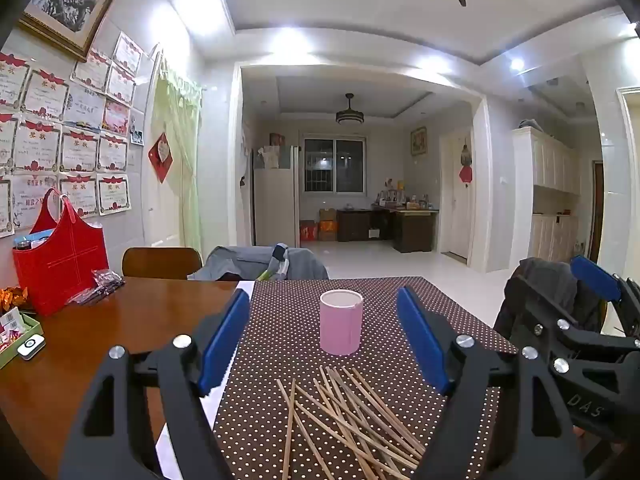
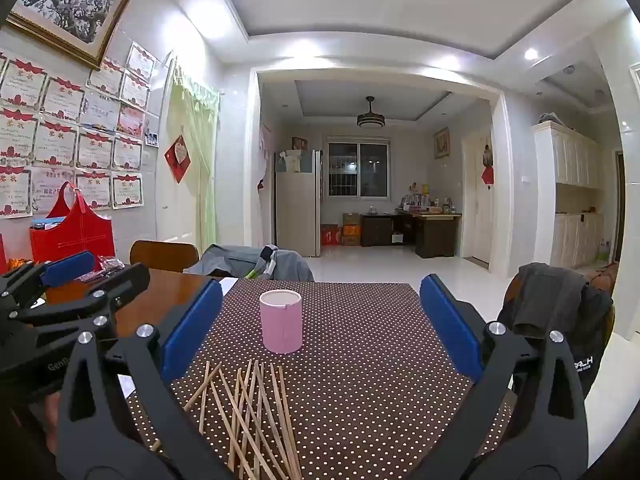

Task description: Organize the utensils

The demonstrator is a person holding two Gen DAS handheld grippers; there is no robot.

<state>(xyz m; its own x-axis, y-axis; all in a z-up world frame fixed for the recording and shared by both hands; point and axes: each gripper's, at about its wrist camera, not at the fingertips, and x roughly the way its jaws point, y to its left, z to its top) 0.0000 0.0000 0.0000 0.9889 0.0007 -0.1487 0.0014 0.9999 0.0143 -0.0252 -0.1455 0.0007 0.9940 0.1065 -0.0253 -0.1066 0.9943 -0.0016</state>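
A pink cylindrical cup (image 1: 341,327) stands upright on a brown polka-dot cloth (image 1: 420,312); it also shows in the right wrist view (image 2: 281,327). Several wooden chopsticks (image 1: 352,420) lie scattered on the cloth in front of the cup, also seen in the right wrist view (image 2: 252,416). My left gripper (image 1: 324,340) is open and empty, above the chopsticks, with the cup between its blue pads. My right gripper (image 2: 320,328) is open and empty, to the right of the chopsticks and cup. Each gripper shows at the edge of the other's view.
A red bag (image 1: 60,256) and a green box (image 1: 20,336) stand on the wooden table (image 1: 120,320) at the left. Chairs draped with clothes stand at the far side (image 1: 260,264) and the right (image 2: 556,304).
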